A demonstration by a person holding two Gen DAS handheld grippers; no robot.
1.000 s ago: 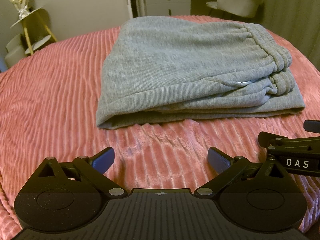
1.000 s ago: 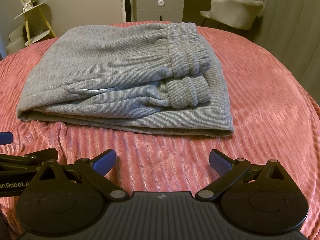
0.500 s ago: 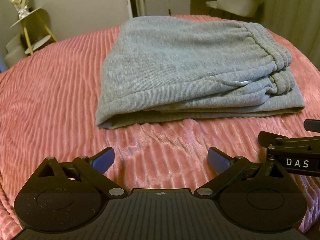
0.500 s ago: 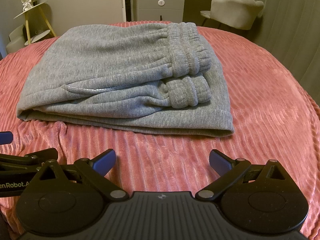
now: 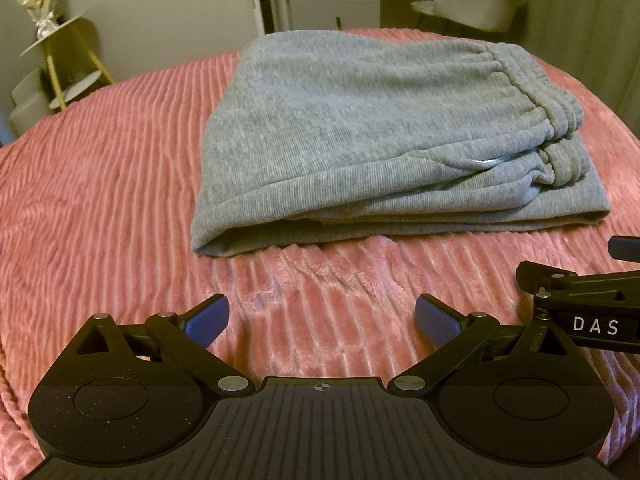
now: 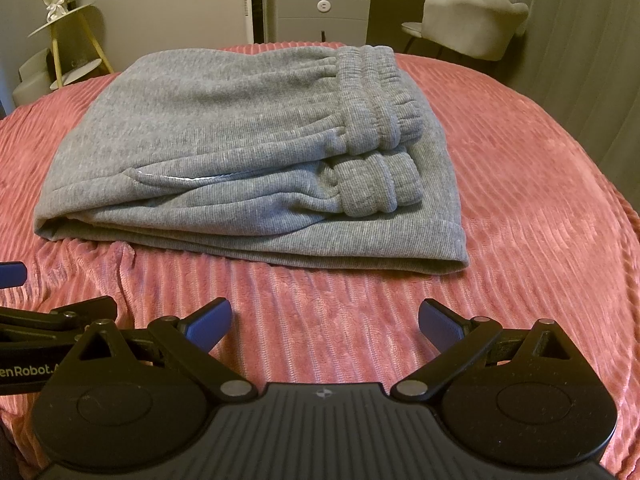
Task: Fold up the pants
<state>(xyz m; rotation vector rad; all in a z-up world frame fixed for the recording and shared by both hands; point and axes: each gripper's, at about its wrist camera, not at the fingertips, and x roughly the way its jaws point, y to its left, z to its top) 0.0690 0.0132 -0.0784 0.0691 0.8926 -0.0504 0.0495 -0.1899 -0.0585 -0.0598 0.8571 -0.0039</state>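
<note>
Nothing has shifted since a second ago: both views match the earlier ones, and the grey sweatpants [image 5: 384, 136] lie just as they did, folded into a thick rectangle in the middle of the pink ribbed bedspread [image 5: 100, 200]. I'm holding my left gripper [image 5: 322, 316] released, blue pads spread wide, low over the blanket on the near side of the bundle and apart from it. My right gripper [image 6: 324, 316] is just beside it, jaws equally wide and holding nothing.

Elastic waistband [image 6: 376, 100] sits on top at the right end, a second gathered band [image 6: 376, 188] stacked just nearer, the rounded fold at the left. I judge this fabric soft, thick and floppy, light enough but prone to sag and slide open. If another fold is wanted, I'd pinch all layers at the near corners, not just the top sheet.

Room looks generous: bare blanket lies left, right and near of the bundle. Far off, a white cabinet [image 5: 334, 0] and a padded chair [image 6: 472, 20] stand beyond the bed edge, well apart.
</note>
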